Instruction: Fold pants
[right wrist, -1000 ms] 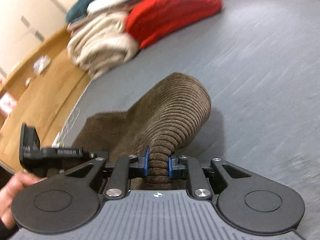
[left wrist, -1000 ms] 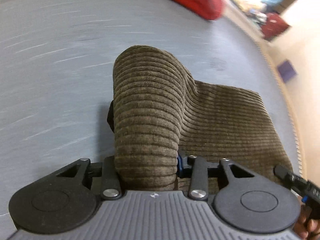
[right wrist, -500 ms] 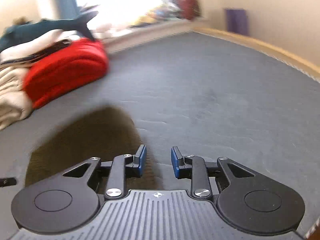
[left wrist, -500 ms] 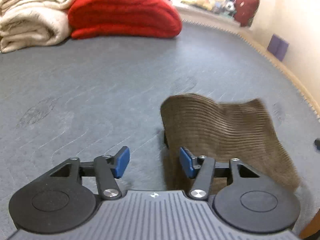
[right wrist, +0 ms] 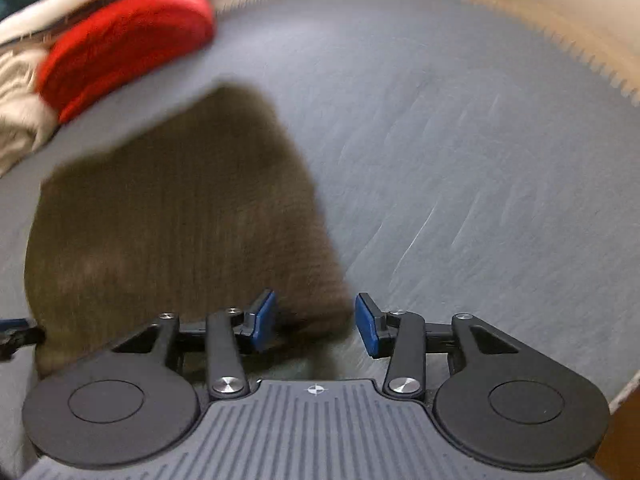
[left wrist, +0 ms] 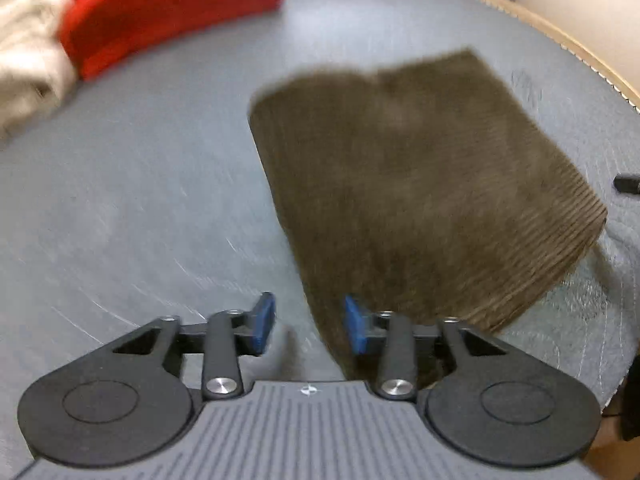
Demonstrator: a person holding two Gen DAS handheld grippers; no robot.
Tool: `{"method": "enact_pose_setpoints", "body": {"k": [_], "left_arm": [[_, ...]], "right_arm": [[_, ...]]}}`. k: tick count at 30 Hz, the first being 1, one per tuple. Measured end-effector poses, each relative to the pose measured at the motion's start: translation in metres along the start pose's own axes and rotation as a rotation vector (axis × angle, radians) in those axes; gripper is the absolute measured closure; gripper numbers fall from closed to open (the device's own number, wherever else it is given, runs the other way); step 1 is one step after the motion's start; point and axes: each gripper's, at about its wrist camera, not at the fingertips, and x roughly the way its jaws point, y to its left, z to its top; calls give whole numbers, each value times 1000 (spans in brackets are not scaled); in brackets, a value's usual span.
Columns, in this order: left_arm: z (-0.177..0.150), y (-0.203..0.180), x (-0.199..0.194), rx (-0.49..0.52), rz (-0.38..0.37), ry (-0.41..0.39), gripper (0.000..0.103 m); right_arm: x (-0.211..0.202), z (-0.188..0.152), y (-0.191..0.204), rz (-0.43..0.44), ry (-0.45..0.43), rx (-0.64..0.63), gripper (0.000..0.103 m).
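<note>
The brown corduroy pants (left wrist: 420,176) lie folded into a flat rectangle on the grey surface (left wrist: 140,200). They also show in the right wrist view (right wrist: 172,216). My left gripper (left wrist: 310,324) is open and empty, above the near left edge of the pants. My right gripper (right wrist: 316,326) is open and empty, above the near right corner of the pants. Both views are blurred by motion.
A folded red blanket (left wrist: 160,8) and cream blankets (left wrist: 24,60) lie at the far left, also in the right wrist view (right wrist: 124,36). The surface's fringed edge (left wrist: 560,40) runs along the far right, with a tan floor beyond.
A second ago both grippers were shut on a raised fold of the pants. They let go, opened, and pulled back upward; the pants now lie flat.
</note>
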Motion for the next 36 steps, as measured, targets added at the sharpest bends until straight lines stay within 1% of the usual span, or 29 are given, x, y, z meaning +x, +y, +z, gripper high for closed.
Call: {"method": "enact_pose_setpoints", "body": {"k": [1, 3, 5, 6, 7, 8, 9, 11, 13, 14, 15, 16, 17, 18, 19, 20, 21, 23, 24, 25, 28, 29, 33, 36], "left_arm": [[3, 0, -12, -10, 9, -24, 36], [11, 9, -31, -53, 30, -44, 33], [20, 10, -57, -94, 66, -84, 24], [33, 4, -70, -108, 81, -113, 15], [34, 1, -87, -117, 90, -153, 12], [31, -5, -105, -122, 90, -201, 11], [27, -11, -123, -130, 92, -231, 8], [15, -24, -145, -164, 86, -277, 7], [-2, -40, -152, -215, 47, -286, 2], [-12, -47, -152, -237, 24, -283, 2], [-22, -55, -145, -243, -2, -262, 2], [-30, -63, -135, -222, -29, -215, 2], [-31, -73, -122, -195, -25, -139, 2], [-33, -76, -118, -188, -12, -98, 2], [-29, -79, -110, -187, -11, -105, 2], [-26, -81, -108, -176, -2, -123, 2], [-22, -82, -104, -156, 18, -133, 2], [-19, -83, -95, -138, 37, -136, 2], [-19, -81, -89, -151, 37, -118, 2], [-18, -78, -84, -185, 30, -89, 2], [-19, -64, -70, -282, -24, -33, 2], [-20, -60, -70, -293, -33, -26, 2], [-18, -60, -68, -309, -24, -20, 1], [-18, -60, -66, -316, -20, -10, 1]], "right_arm": [[-11, 3, 2, -8, -39, -14, 58], [-33, 13, 6, -1, -97, -14, 56], [-58, 18, 10, 21, -145, -8, 53], [-70, 22, 14, 36, -169, -15, 46], [-82, 24, 19, 54, -193, -31, 41], [-96, 23, 23, 72, -221, -54, 31], [-109, 20, 29, 89, -249, -82, 21], [-129, 8, 37, 118, -293, -136, 11], [-138, -7, 46, 150, -308, -177, 10], [-142, -21, 44, 166, -311, -195, 10], [-142, -34, 46, 174, -315, -213, 10], [-143, -42, 47, 175, -317, -226, 10], [-141, -52, 47, 165, -304, -231, 10], [-135, -56, 50, 147, -267, -229, 11], [-125, -60, 51, 111, -203, -215, 13], [-122, -58, 53, 91, -172, -195, 14], [-120, -54, 53, 85, -165, -176, 14], [-117, -44, 56, 73, -182, -158, 13], [-116, -40, 57, 61, -190, -157, 13], [-114, -39, 58, 49, -191, -156, 13], [-101, -39, 54, 47, -146, -118, 13], [-96, -36, 55, 49, -137, -113, 13], [-79, -45, 66, 20, -108, -148, 13], [-77, -44, 70, 31, -111, -163, 13]]}}
